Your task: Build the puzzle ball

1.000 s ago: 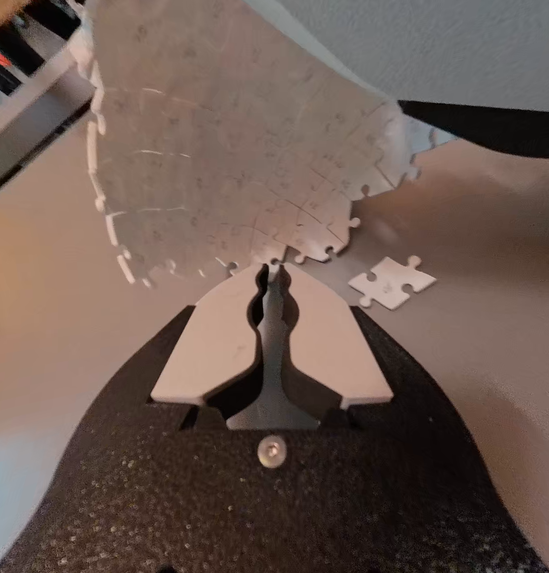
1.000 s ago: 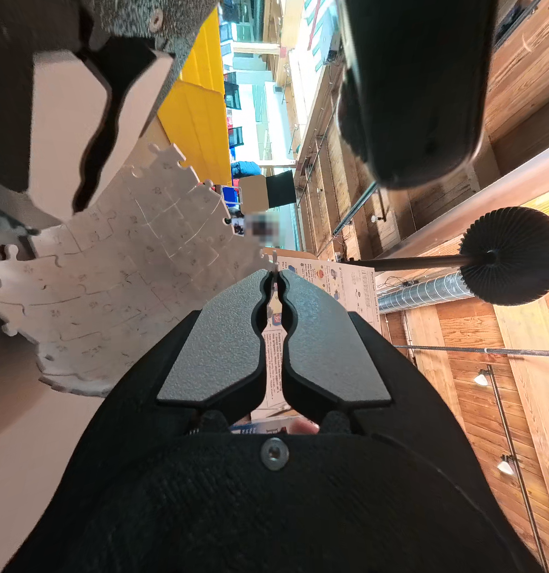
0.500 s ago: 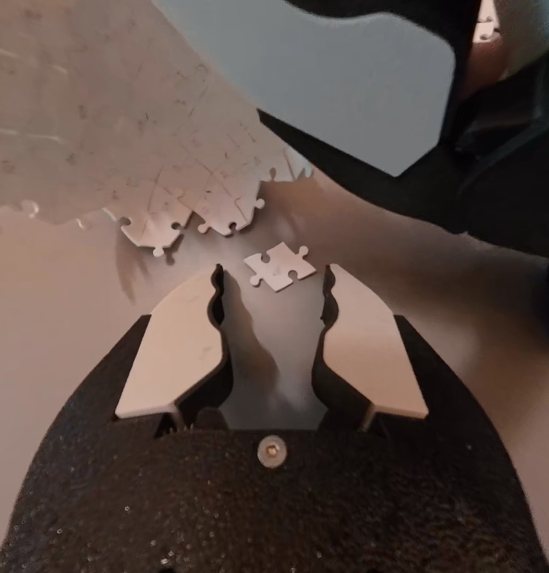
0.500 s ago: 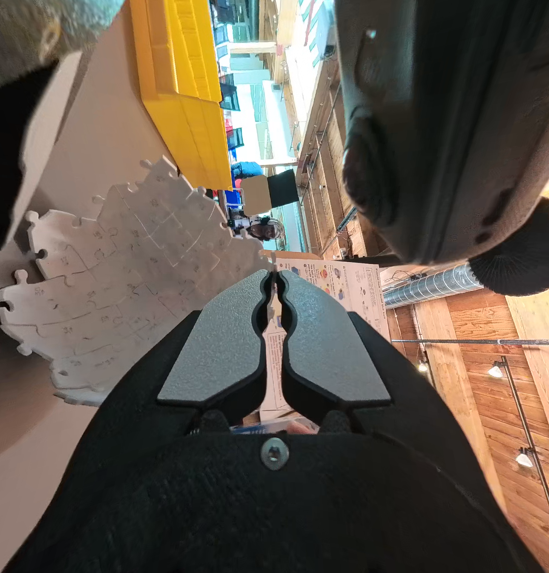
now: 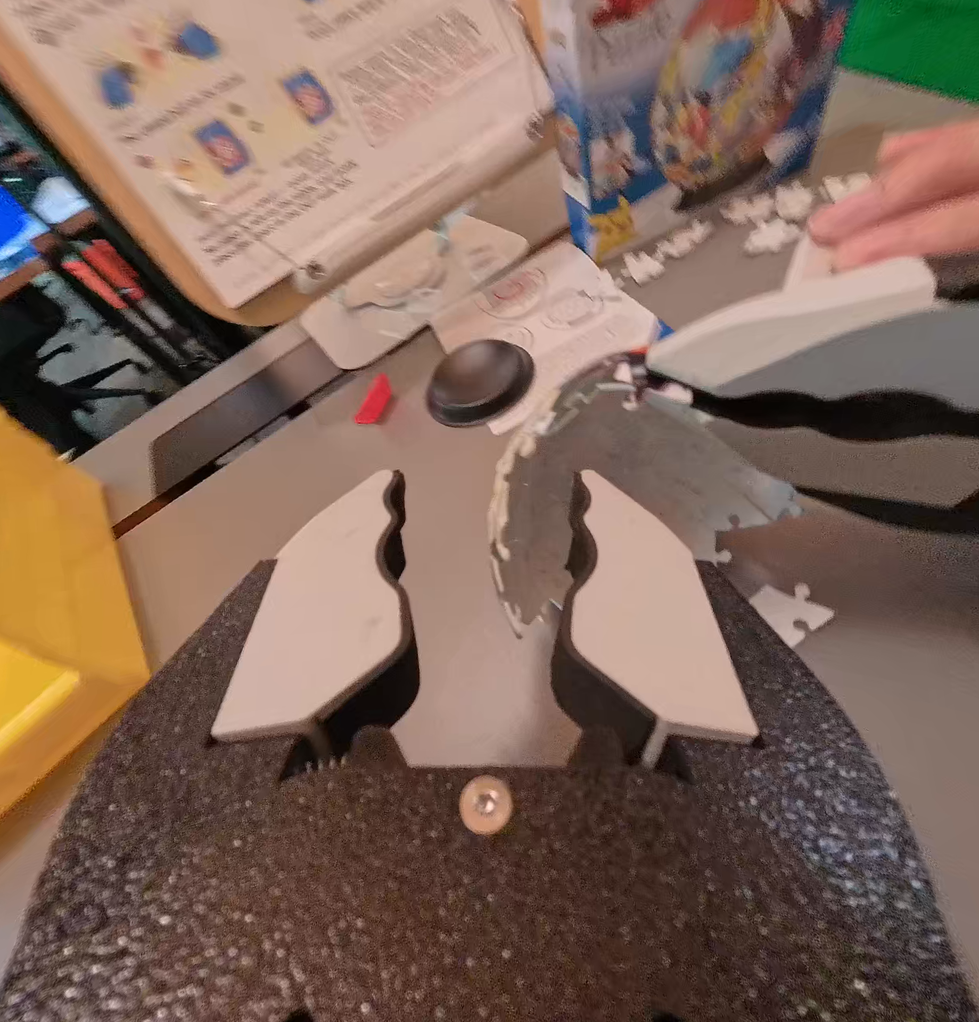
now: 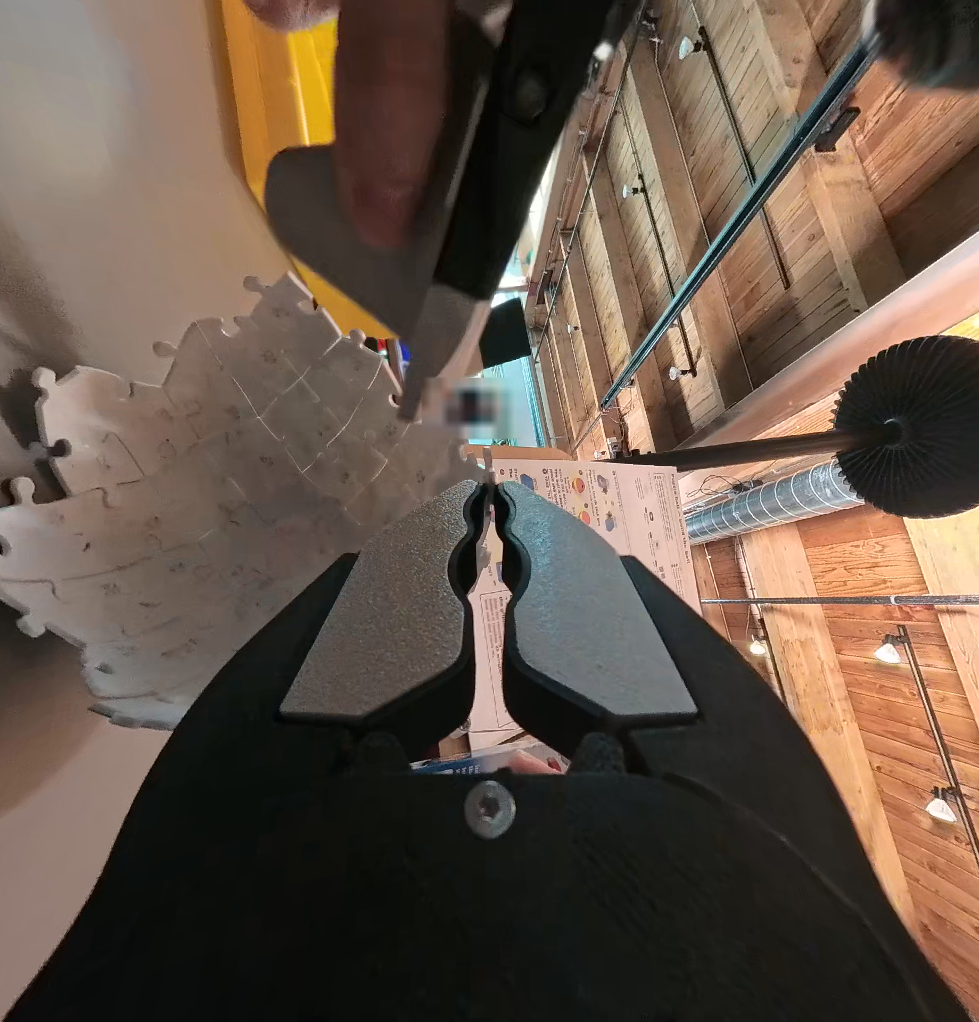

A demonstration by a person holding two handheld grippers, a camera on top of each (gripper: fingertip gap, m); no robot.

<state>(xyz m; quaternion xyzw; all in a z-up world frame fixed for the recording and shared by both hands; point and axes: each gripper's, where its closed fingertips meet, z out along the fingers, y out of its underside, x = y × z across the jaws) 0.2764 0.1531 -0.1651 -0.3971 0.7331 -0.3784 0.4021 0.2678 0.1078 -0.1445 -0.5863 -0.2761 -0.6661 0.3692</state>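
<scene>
The partly built puzzle ball is a curved shell of joined grey-white pieces, held above the table. My right gripper is shut on the shell's edge; in the left wrist view it comes in from the right. My left gripper is open and empty, with the shell's lower edge just past its right fingertip. One loose piece lies on the table below the shell. A finger of my left gripper shows blurred above the shell in the right wrist view.
A black dome-shaped stand and a small red part lie behind the shell. The puzzle box, an instruction sheet and several loose pieces are at the back. A yellow bin stands left. A hand holds the right gripper.
My left gripper let go of the shell's edge, opened and swung away, so it now looks across the table. My right gripper stays shut on the shell.
</scene>
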